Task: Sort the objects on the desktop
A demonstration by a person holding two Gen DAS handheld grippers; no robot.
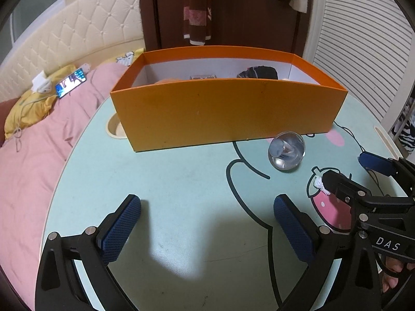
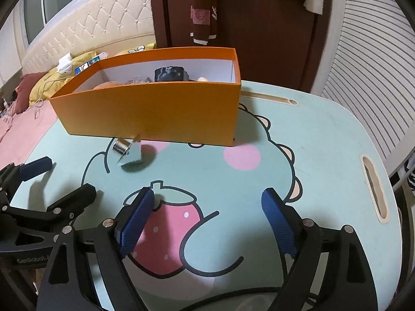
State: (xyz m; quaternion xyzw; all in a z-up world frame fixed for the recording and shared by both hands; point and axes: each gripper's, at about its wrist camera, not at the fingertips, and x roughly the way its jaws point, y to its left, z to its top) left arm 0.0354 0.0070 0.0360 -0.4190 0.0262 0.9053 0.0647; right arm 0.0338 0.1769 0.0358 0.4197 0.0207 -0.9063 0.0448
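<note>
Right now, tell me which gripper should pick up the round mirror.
Probably the right gripper: the round mirror lies toward its side, its fingers nearer. The left gripper is open too, but farther across.

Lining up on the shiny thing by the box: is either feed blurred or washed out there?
Left wrist view: round mirror sharp, reflections confuse its face. Right wrist view: mirror slightly smeared, edge-on, casting a soft shadow; fisheye bows the orange box in both.
</note>
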